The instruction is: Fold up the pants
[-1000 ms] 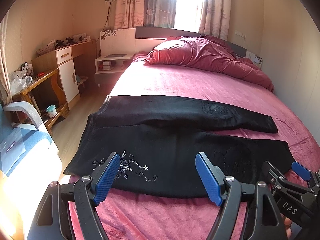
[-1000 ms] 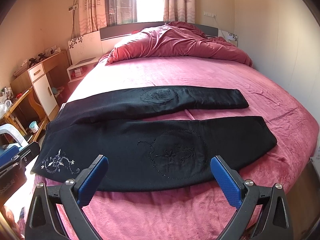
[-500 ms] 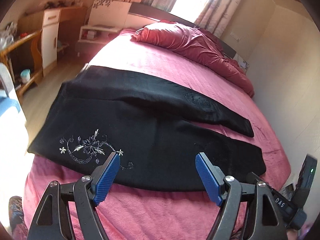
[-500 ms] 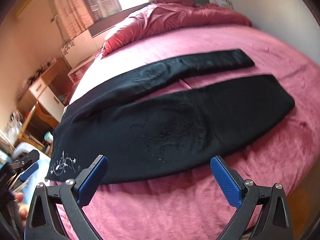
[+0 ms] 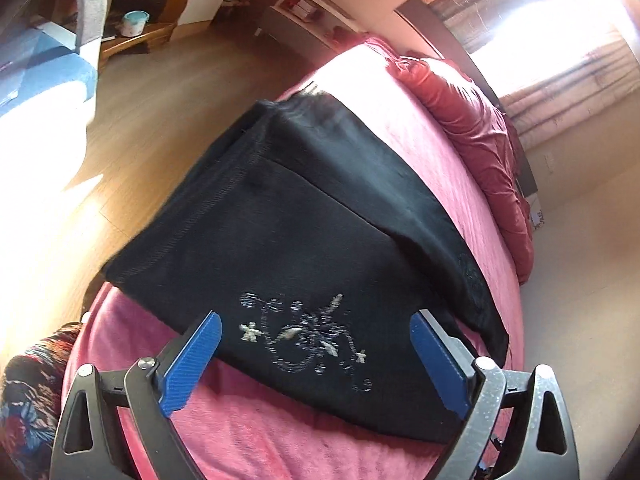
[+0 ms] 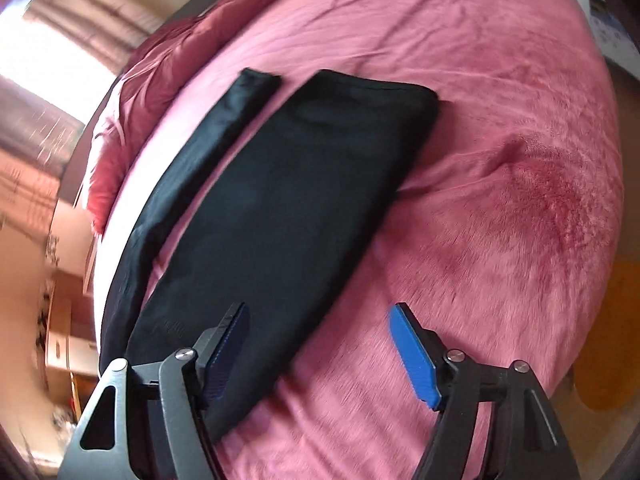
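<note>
Pink plush bedspread [image 6: 500,160] covers the bed, and the black pants [image 5: 304,216] lie flat across it with both legs spread apart. The left gripper [image 5: 316,360] hangs over the embroidered waist end, jaws just widened, nothing between them. The right gripper [image 6: 318,348], its jaws just narrowing but still apart, hangs at the near leg's edge, gripping nothing.

Both of your tools are tipped down, jaws apart, gripping nothing.

Your left tool [image 5: 316,354] stands at its widest, its jaws having just been opening, blue pads [image 5: 192,364] well apart with no pad pressing on anything. Your right tool [image 6: 318,350] is narrower, its jaws having just been closing, yet still parted; its pads [image 6: 414,354] clamp nothing. Both views are tilted.
</note>
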The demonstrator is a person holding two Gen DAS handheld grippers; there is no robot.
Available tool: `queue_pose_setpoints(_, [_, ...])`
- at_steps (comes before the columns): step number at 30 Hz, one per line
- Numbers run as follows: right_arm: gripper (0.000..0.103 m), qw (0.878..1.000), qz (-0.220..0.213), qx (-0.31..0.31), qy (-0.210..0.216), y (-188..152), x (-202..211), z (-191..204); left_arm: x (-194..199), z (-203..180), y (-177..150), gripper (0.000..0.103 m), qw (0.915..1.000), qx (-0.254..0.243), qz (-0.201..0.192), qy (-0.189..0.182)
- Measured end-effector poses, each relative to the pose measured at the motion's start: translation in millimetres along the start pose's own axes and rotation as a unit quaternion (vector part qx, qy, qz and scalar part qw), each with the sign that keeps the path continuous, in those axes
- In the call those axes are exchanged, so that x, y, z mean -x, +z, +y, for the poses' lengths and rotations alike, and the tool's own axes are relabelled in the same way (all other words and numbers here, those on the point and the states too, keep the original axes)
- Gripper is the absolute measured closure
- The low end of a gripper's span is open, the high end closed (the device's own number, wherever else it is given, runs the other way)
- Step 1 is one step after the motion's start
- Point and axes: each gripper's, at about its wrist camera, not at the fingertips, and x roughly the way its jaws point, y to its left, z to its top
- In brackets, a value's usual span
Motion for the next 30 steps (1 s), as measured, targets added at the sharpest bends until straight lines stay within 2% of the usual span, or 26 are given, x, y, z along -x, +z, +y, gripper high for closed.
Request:
queue_pose_setpoints(4, [0.033, 0.999, -0.003, -0.038, 0.003, 20.6, -19.6, -16.3, 2.8, 36.1, -18.3, 0.006, 0.9991, 0.012, 0.023, 0.034])
queue_pose_setpoints(6, [0.033, 0.999, -0.007, -0.037, 0.002, 27.7, -25.0, -14.7, 0.4, 52.8, -29.3, 0.010, 0.9979, 0.028, 0.039, 0.043])
queue_pose_setpoints(7, [0.033, 0.999, -0.007, -0.034, 0.000, 33.4, -27.9, -11.3, -1.3, 59.7, -34.5, 0.020, 0.9973, 0.038, 0.045, 0.043])
queue_pose_setpoints(9, [0.035, 1.000, -0.010, -0.025, -0.008, 39.3, -29.9, -4.9, -5.2, 65.6, -40.6, 0.033, 0.9964, 0.051, 0.046, 0.050])
queue_pose_setpoints(12, [0.046, 1.000, -0.012, -0.022, -0.013, 54.4, -34.3, -0.5, -11.9, 65.6, -39.9, 0.039, 0.9966, 0.062, 0.040, 0.037])
queue_pose_setpoints(16, [0.056, 0.999, -0.012, -0.028, -0.025, 67.3, -41.5, -4.6, -29.2, 59.0, -19.8, 0.042, 0.9970, 0.069, 0.017, 0.031])
queue_pose_setpoints(17, [0.064, 0.999, -0.012, -0.029, -0.026, 69.1, -41.7, -3.6, -33.2, 57.4, -14.7, 0.044, 0.9968, 0.071, 0.012, 0.035])
queue_pose_setpoints(18, [0.074, 0.999, -0.011, -0.028, -0.027, 71.6, -42.0, -1.6, -37.1, 53.9, -10.5, 0.052, 0.9970, 0.069, 0.012, 0.033])
queue_pose_setpoints(20, [0.083, 0.999, -0.010, -0.019, -0.031, 74.6, -39.6, 1.0, -44.3, 48.3, -5.8, 0.072, 0.9974, 0.058, 0.017, 0.038])
queue_pose_setpoints(21, [0.087, 0.999, -0.012, -0.013, -0.032, 75.7, -37.8, 4.0, -44.0, 46.9, -4.5, 0.088, 0.9979, 0.055, 0.012, 0.031])
queue_pose_setpoints(22, [0.087, 0.999, -0.014, -0.002, -0.034, 78.1, -35.3, 7.7, -40.0, 43.9, -3.6, 0.091, 0.9984, 0.046, 0.005, 0.033])
queue_pose_setpoints(26, [0.088, 0.998, -0.021, 0.040, -0.048, 78.5, -17.4, 13.6, -11.4, 31.8, -9.9, 0.095, 0.9994, 0.002, -0.017, 0.028])
queue_pose_setpoints(30, [0.088, 0.997, -0.026, 0.045, -0.048, 75.0, -2.3, 7.8, 12.1, 30.6, -21.7, 0.096, 0.9995, -0.018, -0.011, 0.023])
